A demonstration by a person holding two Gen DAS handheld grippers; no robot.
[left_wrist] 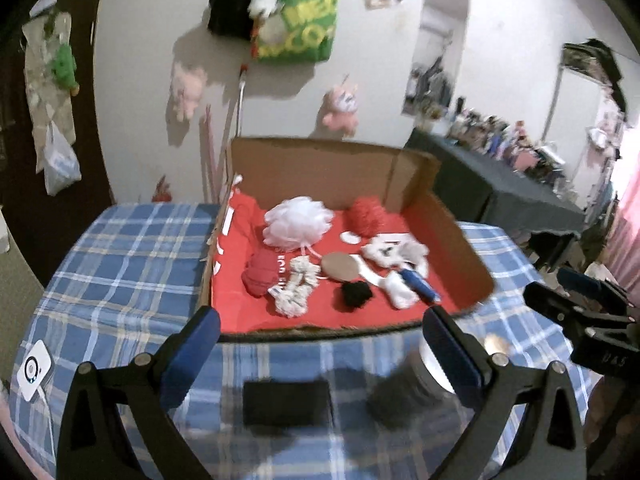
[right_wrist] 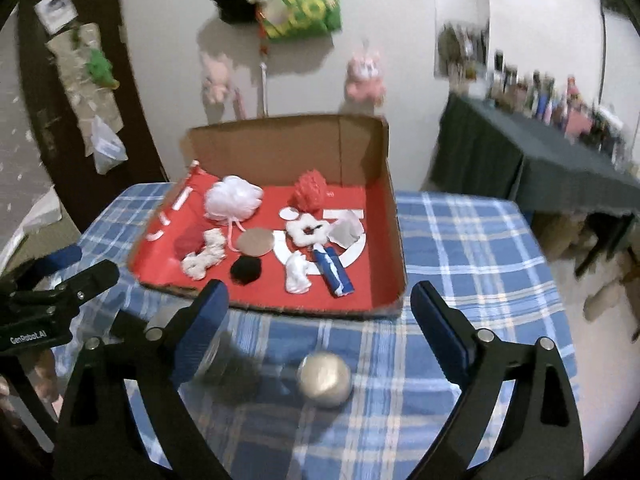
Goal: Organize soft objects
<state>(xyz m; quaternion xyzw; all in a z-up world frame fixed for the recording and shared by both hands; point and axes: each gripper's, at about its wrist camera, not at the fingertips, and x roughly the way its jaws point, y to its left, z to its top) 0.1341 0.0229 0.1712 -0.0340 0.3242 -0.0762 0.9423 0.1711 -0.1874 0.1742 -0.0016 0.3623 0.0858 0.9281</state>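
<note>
A cardboard box [left_wrist: 452,216] lined in red stands on the checked table. Inside lie a white bath pouf [left_wrist: 298,222], a red pouf [left_wrist: 366,212], a red ball [left_wrist: 260,276], a white rope knot [left_wrist: 292,290], a black pompom [left_wrist: 354,294], a white sock [left_wrist: 400,290], a blue roll [left_wrist: 420,284] and a white fluffy ring [right_wrist: 308,230]. My left gripper [left_wrist: 320,320] hovers open before the box's near edge, holding nothing. My right gripper [right_wrist: 320,292] is open too, above a silver ball [right_wrist: 324,378] and a dark scrubber [right_wrist: 230,366] on the cloth.
A black rectangular pad [left_wrist: 286,402] lies on the blue checked tablecloth [left_wrist: 120,264] near me. A white device [left_wrist: 34,368] sits at the table's left corner. Plush toys and bags hang on the wall behind. A dark cluttered side table [right_wrist: 560,176] stands to the right.
</note>
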